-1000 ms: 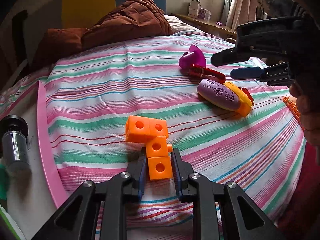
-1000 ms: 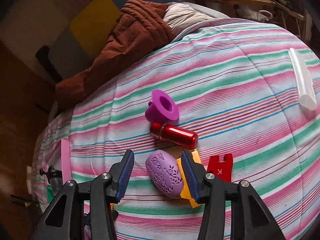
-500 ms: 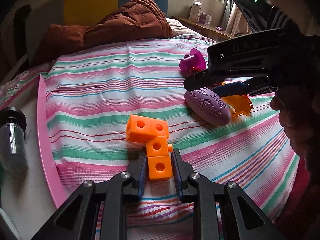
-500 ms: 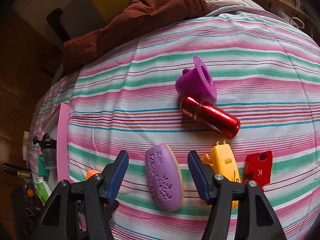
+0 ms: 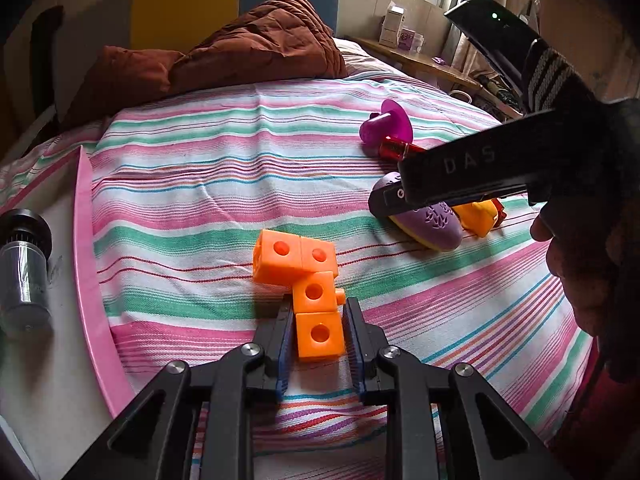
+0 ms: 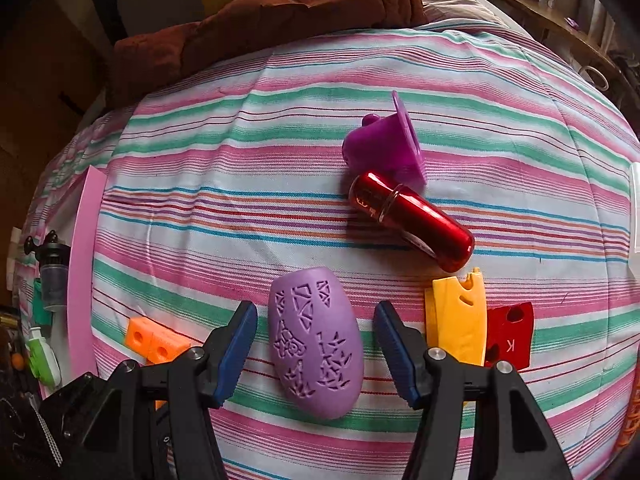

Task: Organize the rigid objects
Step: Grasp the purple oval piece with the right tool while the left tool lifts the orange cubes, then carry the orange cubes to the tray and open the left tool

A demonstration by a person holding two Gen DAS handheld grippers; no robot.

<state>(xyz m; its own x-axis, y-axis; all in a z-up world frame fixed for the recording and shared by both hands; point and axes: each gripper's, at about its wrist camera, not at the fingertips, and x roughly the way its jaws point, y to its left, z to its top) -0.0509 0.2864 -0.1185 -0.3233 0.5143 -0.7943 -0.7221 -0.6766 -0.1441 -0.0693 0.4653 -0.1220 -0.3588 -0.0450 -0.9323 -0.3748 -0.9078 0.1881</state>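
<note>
An orange chain of linked cubes (image 5: pixel 298 268) lies on the striped bedspread (image 5: pixel 224 184). My left gripper (image 5: pixel 320 336) is shut on its nearest cube. A lilac oval with a carved pattern (image 6: pixel 316 340) lies between the fingers of my right gripper (image 6: pixel 316 344), which is open; both pads stand clear of its sides. Just beyond the oval are a magenta cup on its side (image 6: pixel 380 148) and a shiny red cylinder (image 6: pixel 416 220). To its right lie a yellow flat piece (image 6: pixel 460 320) and a red piece marked K (image 6: pixel 510 332).
A pink-rimmed board (image 5: pixel 86 260) lies at the bed's left edge, with a black-capped clear bottle (image 5: pixel 22 272) on it. A brown quilt (image 5: pixel 256 44) is heaped at the far end. A person's hand (image 5: pixel 580 280) holds the right gripper at the right.
My right gripper has sunk toward the lilac oval, rolled, and spread its jaws wider around it. The left gripper and the orange cubes have stayed put.
</note>
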